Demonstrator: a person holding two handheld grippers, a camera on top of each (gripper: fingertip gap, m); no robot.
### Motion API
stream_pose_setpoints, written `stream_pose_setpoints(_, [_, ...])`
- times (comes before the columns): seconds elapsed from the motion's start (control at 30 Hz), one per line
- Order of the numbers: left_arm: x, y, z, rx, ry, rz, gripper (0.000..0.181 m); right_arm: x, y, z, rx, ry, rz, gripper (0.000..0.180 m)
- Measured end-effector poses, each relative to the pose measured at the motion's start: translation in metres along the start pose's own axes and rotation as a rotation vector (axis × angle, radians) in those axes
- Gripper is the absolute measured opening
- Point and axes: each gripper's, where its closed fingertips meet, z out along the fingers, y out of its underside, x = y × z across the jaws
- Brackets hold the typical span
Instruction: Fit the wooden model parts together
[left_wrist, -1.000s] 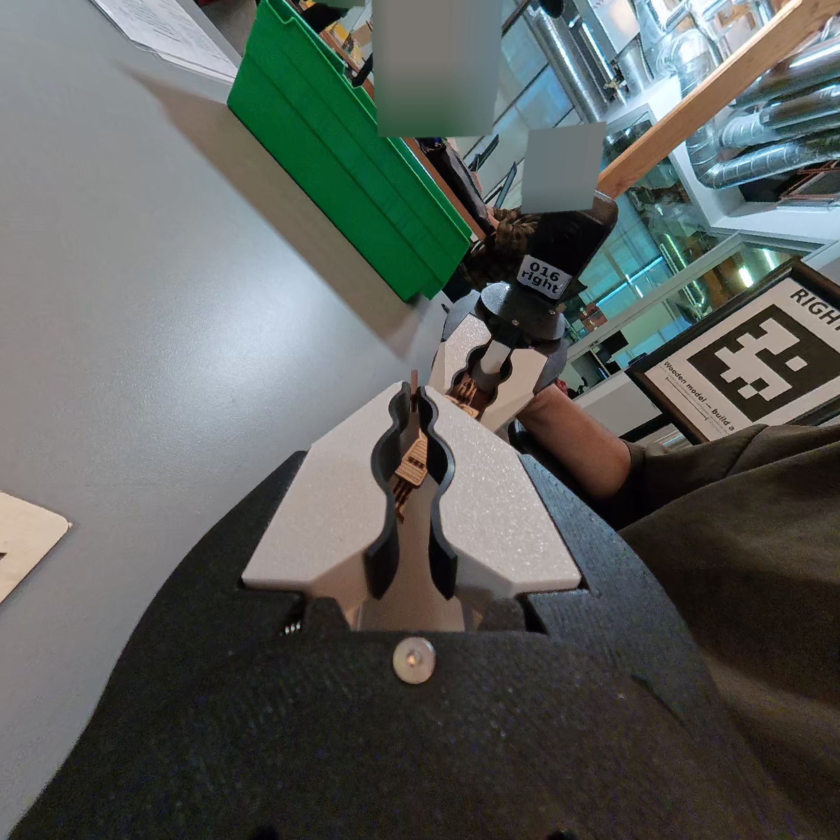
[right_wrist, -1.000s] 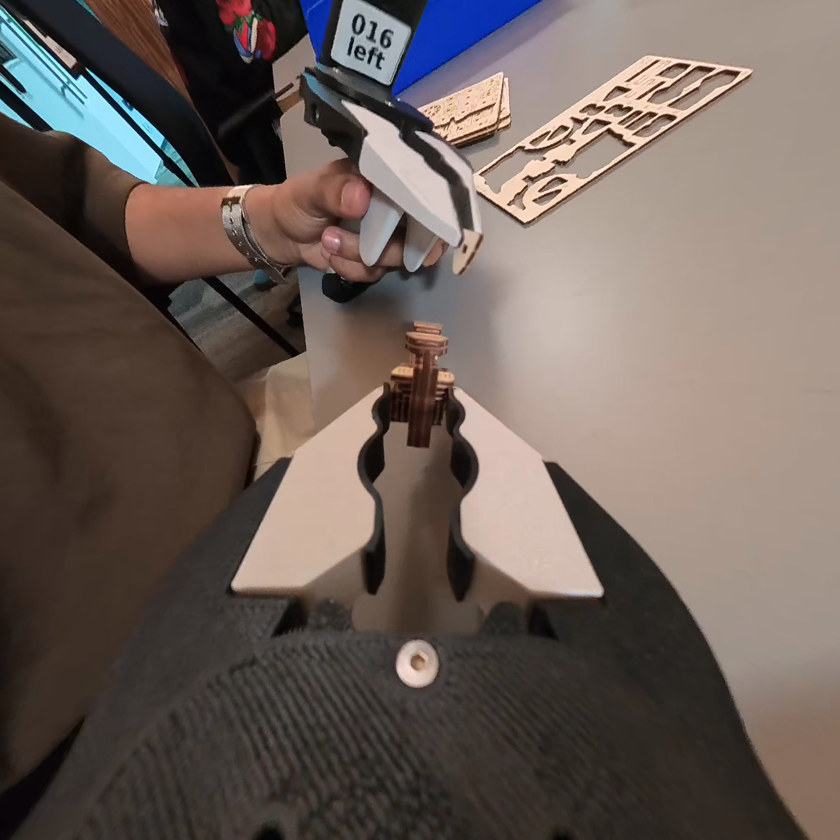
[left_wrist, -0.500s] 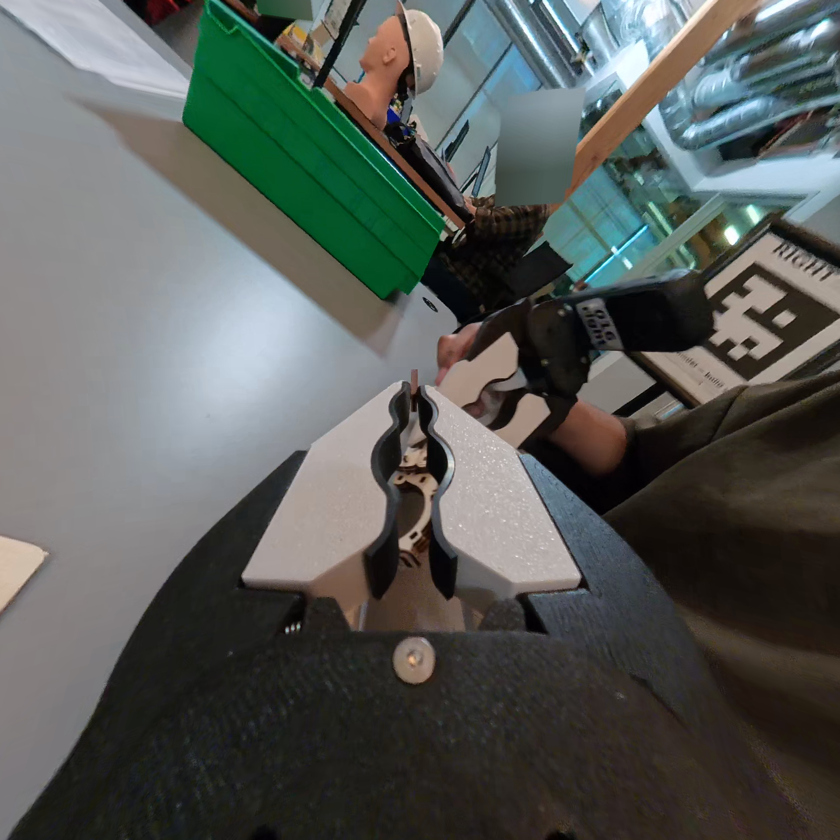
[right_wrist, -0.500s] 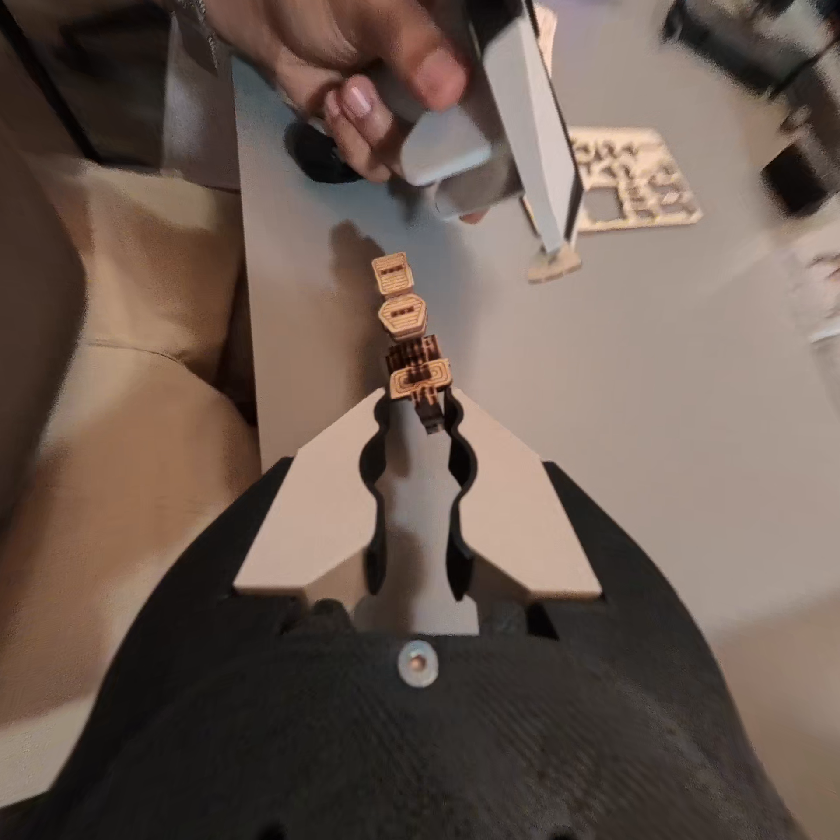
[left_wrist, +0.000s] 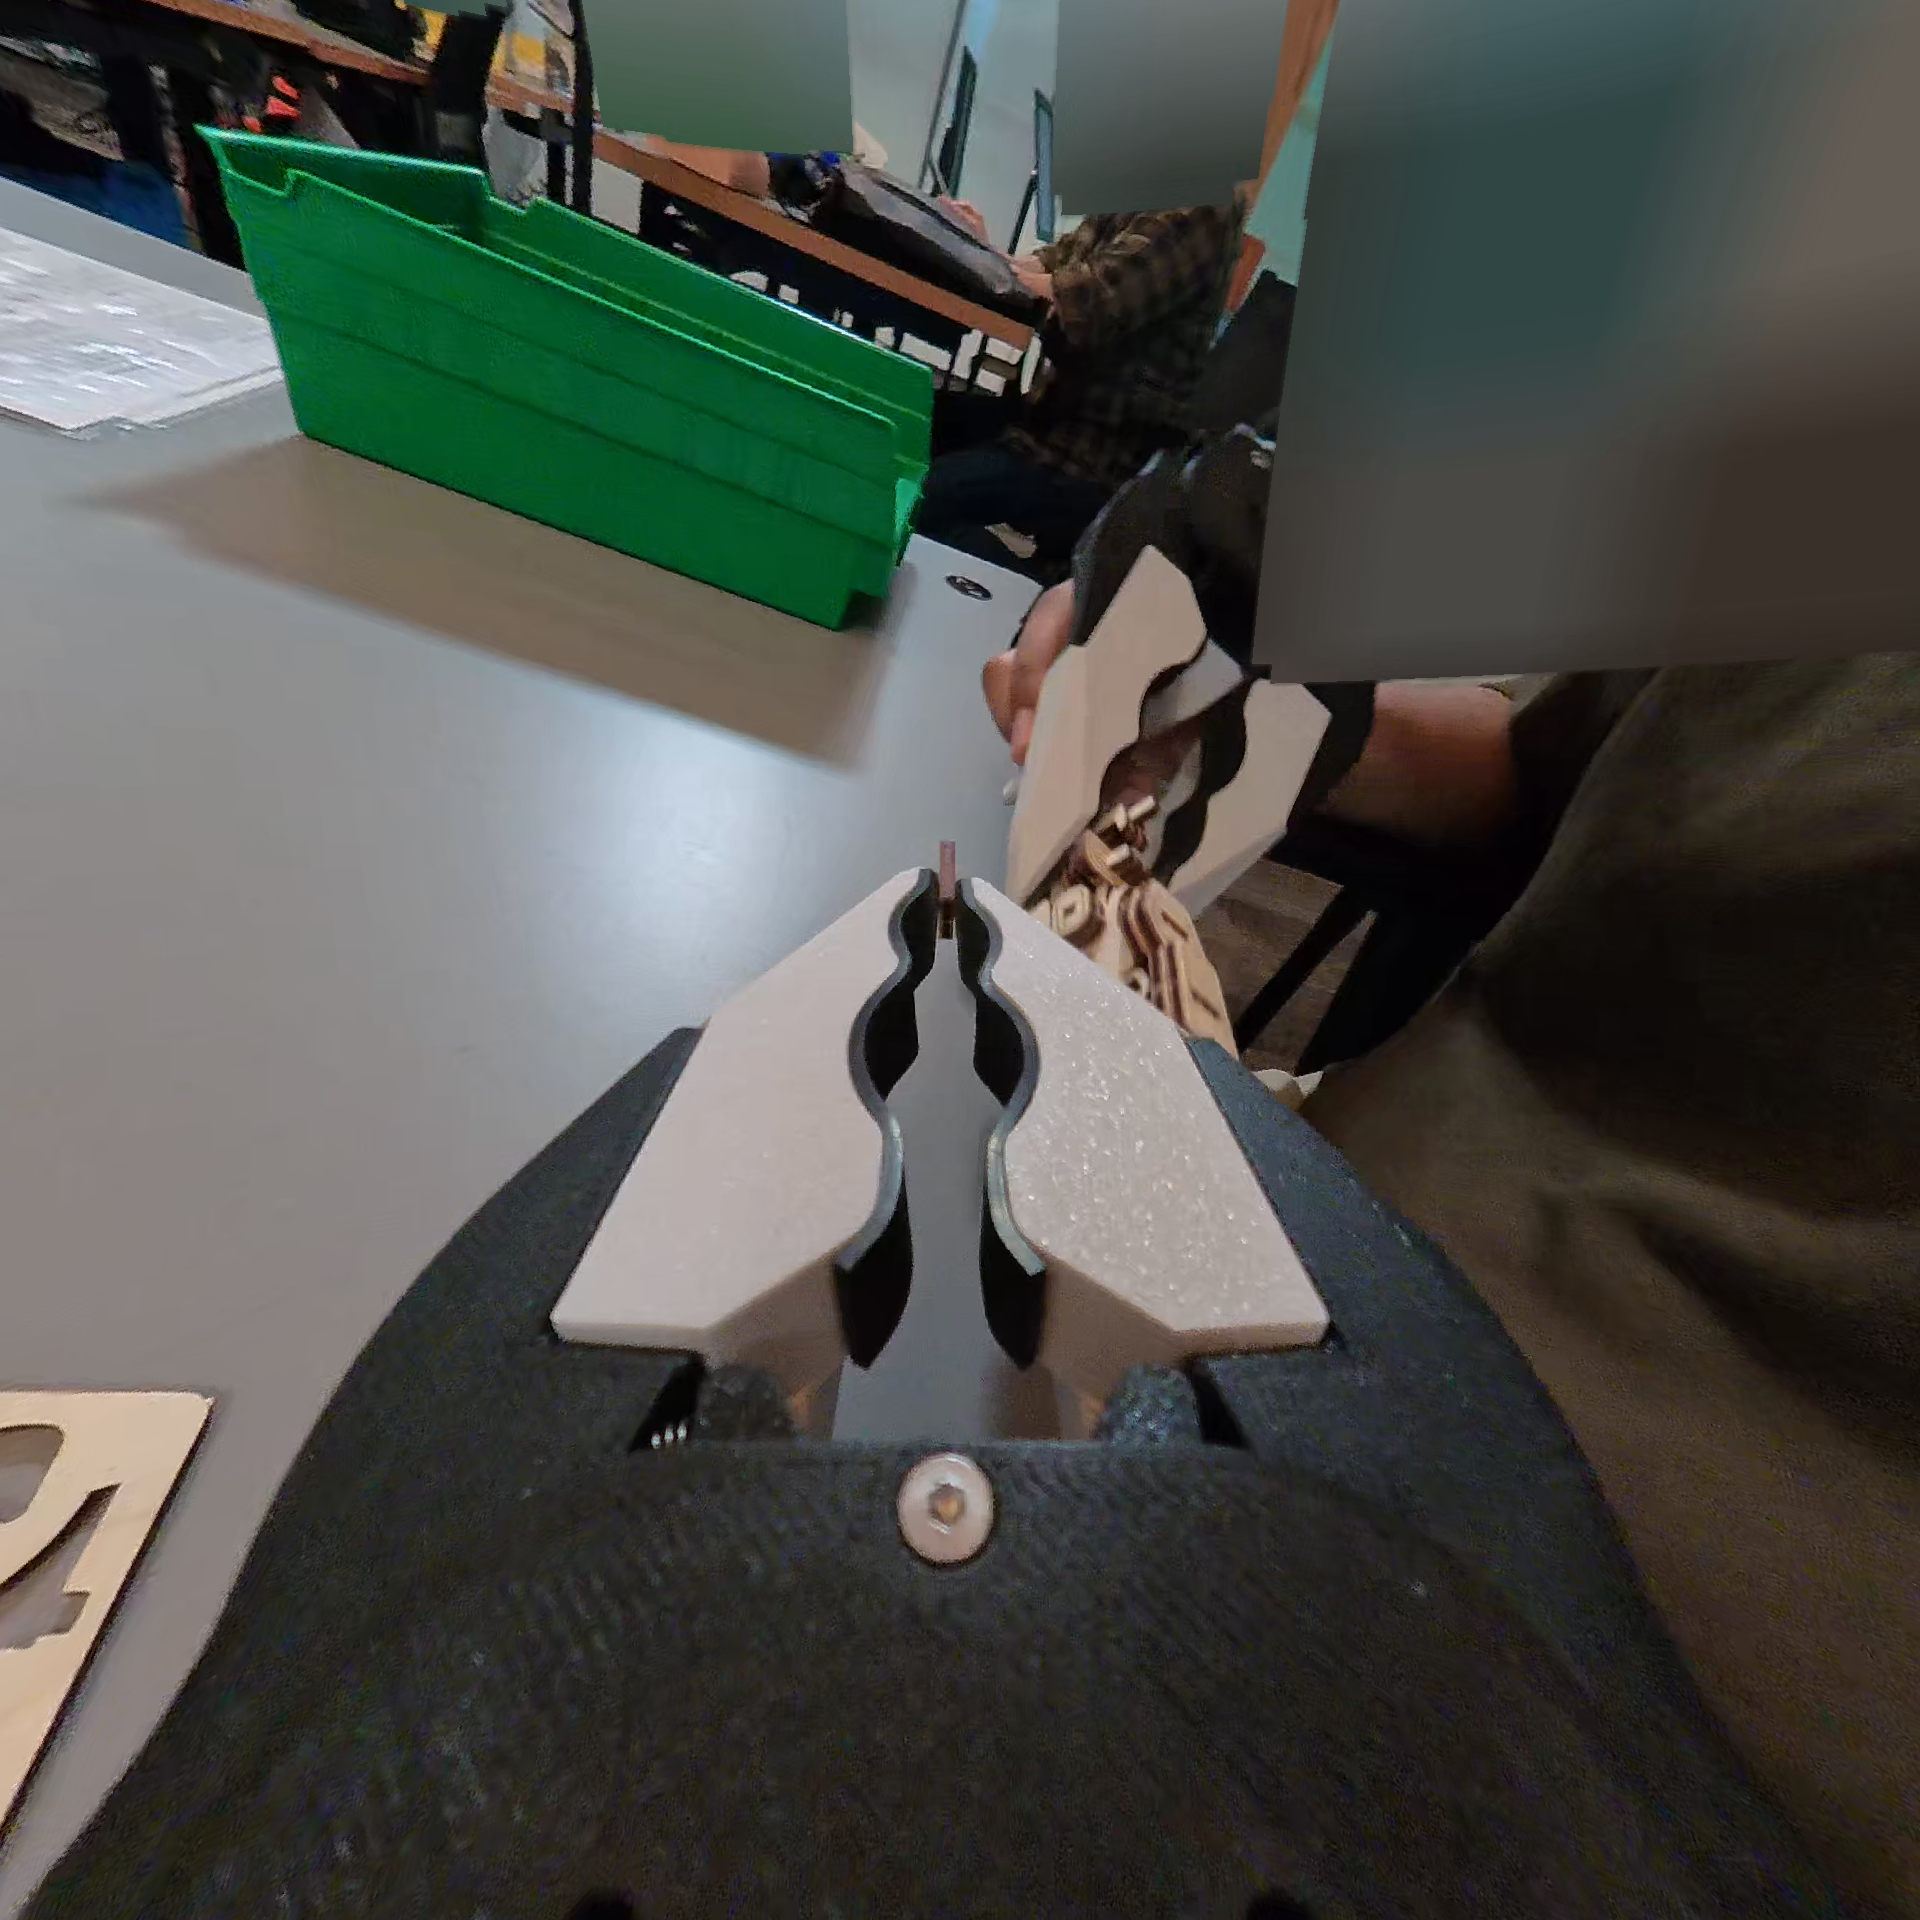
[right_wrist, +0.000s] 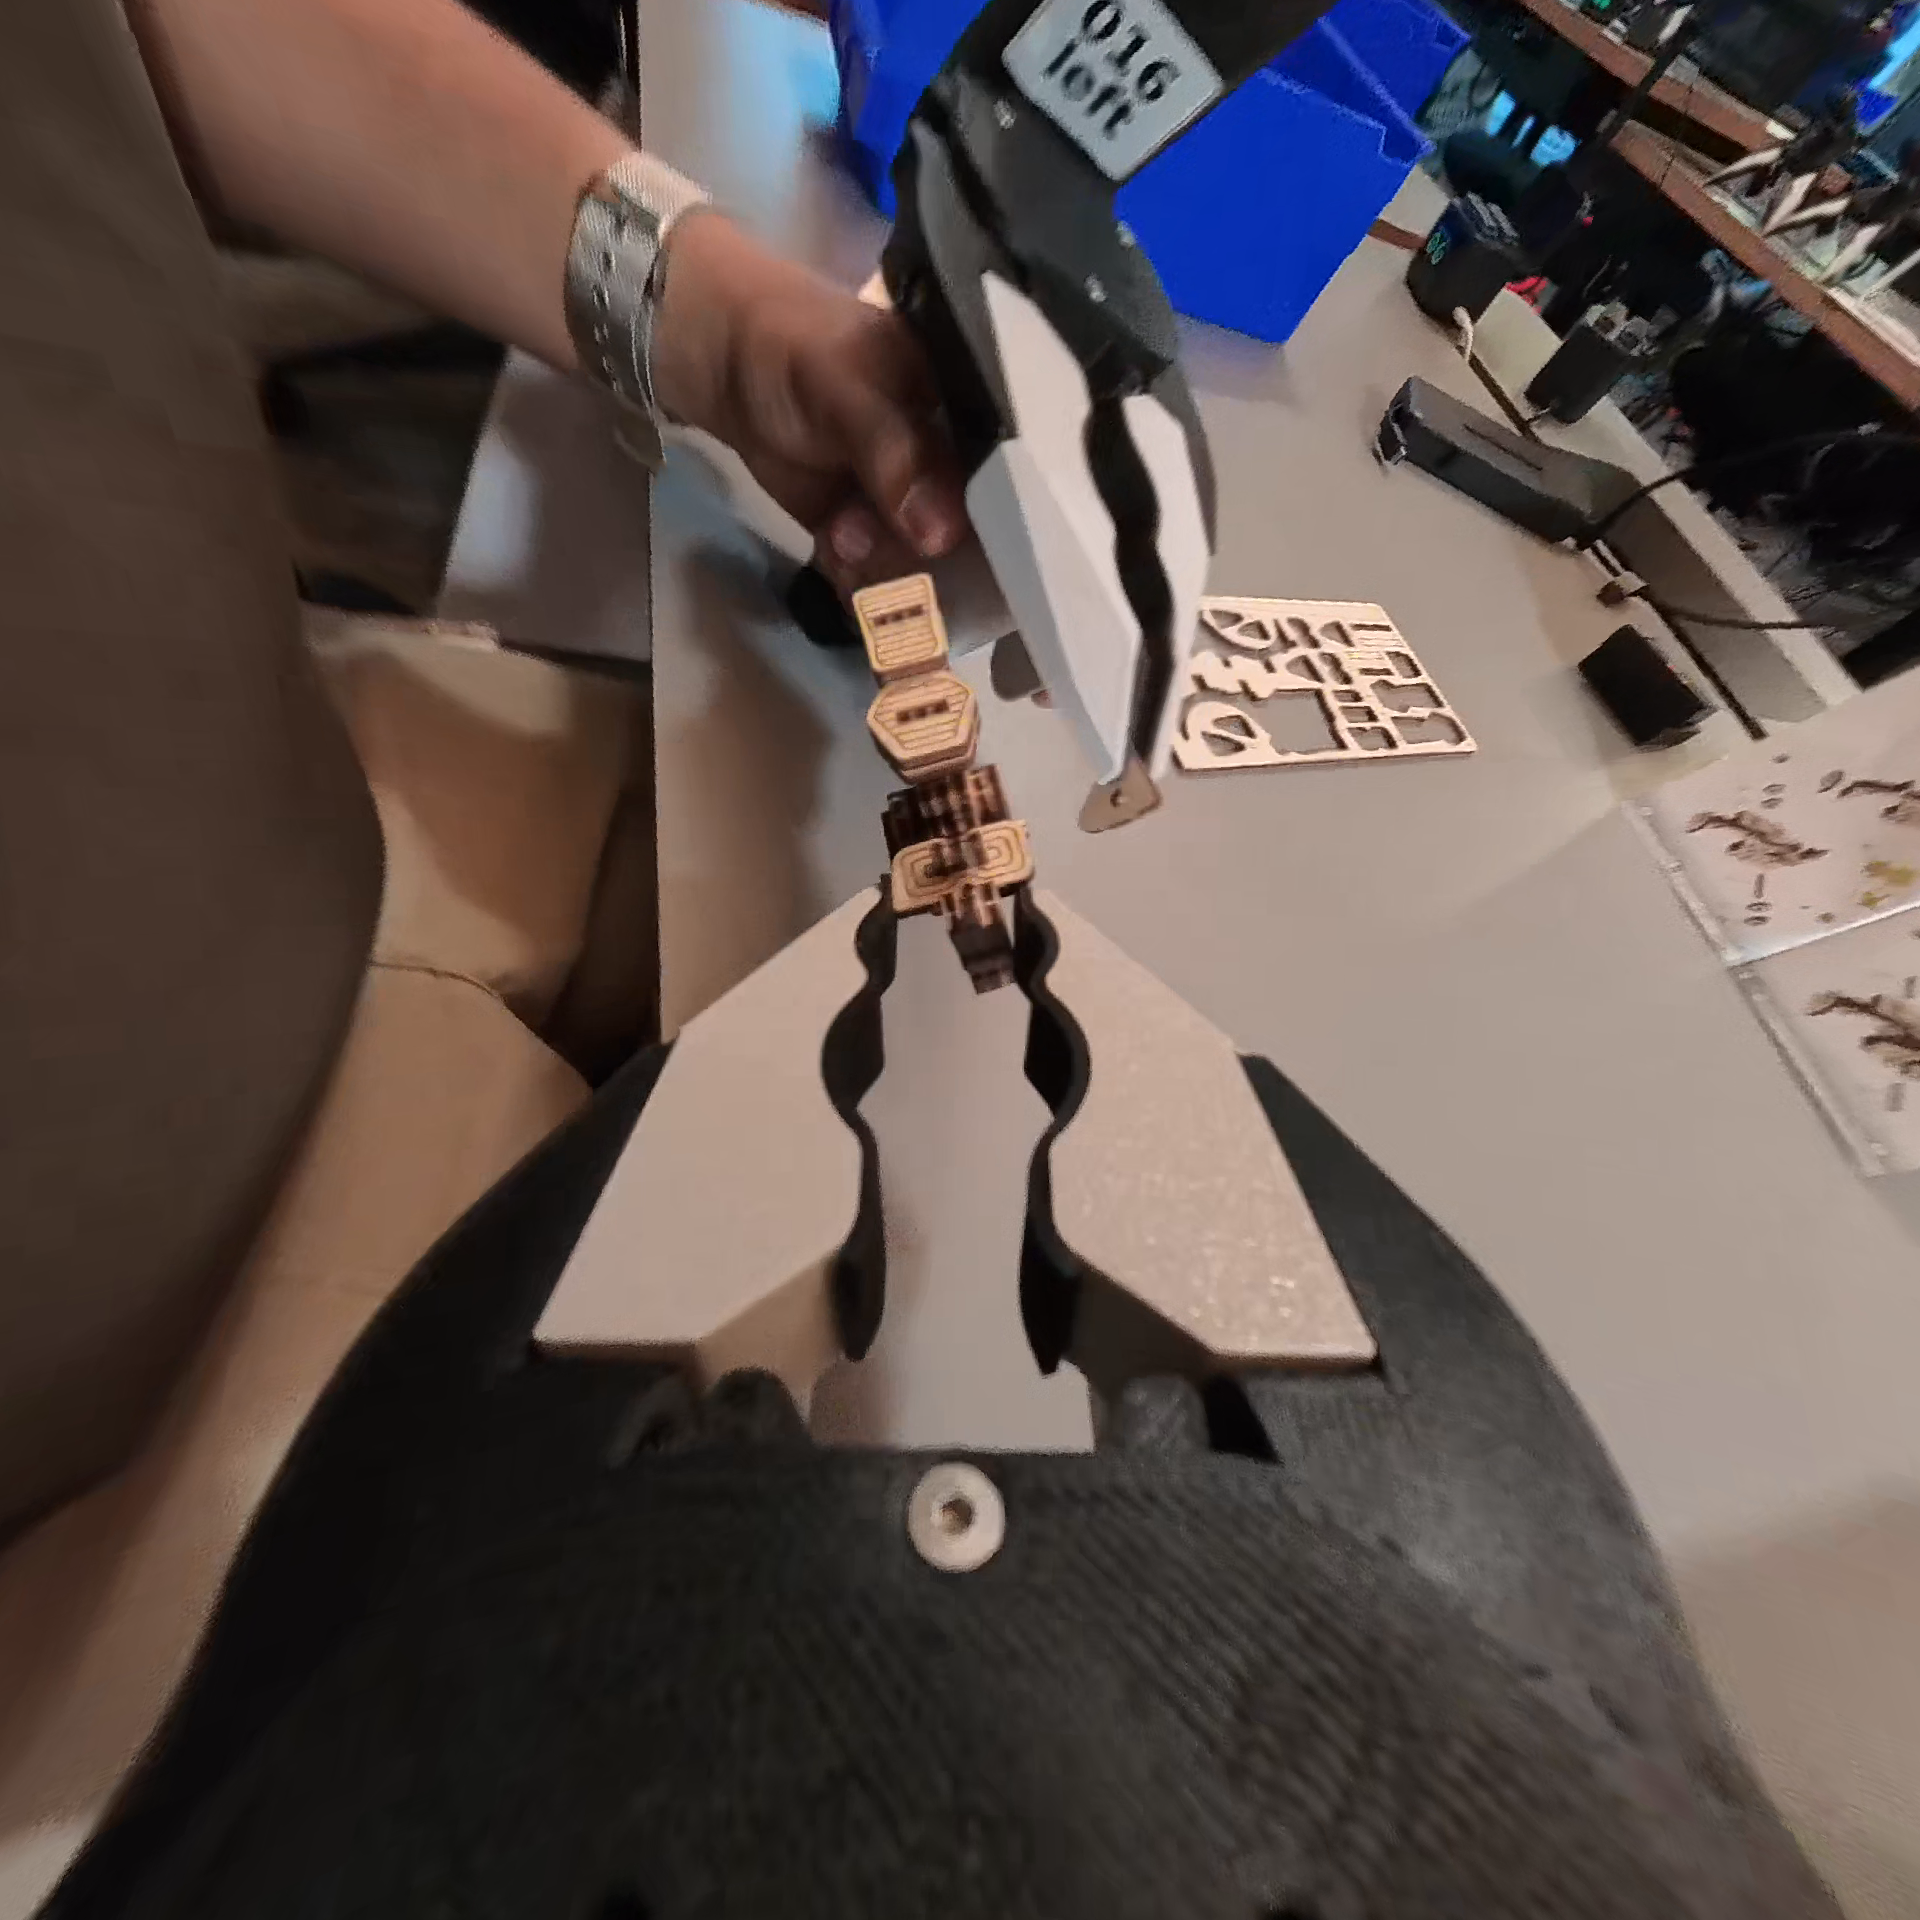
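Left gripper (right_wrist: 1127, 769) swung beside wooden model (right_wrist: 940, 810).

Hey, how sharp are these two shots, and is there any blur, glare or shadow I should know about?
Left wrist view: mostly sharp; the green bin casts a soft shadow on the grey table, which shows a pale sheen; wide-angle bending at the edges. Right wrist view: motion blur smears the left gripper, the wrist and the background, though the wooden assembly in the right gripper reads fairly clearly.

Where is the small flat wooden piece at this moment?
In the right wrist view, the small wooden piece is pinched at the tips of the left hand-held gripper, above the table, right of the wooden model.
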Motion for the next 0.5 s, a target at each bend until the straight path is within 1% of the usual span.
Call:
stream_pose_setpoints(0.13, [0.011, 0.0, 0.001, -0.021, 0.056, -0.013, 0.001, 0.001, -0.008, -0.008, 0.097, -0.066, 0.131, 0.02])
stream_pose_setpoints(0.27, [0.021, 0.001, 0.003, -0.025, 0.143, -0.11, 0.0, -0.004, -0.013, -0.008, 0.161, -0.164, 0.248, 0.02])
stream_pose_setpoints(0.5, [0.019, -0.002, 0.0, 0.004, 0.185, -0.202, 0.0, 0.0, -0.018, -0.013, 0.241, -0.225, 0.359, 0.021])
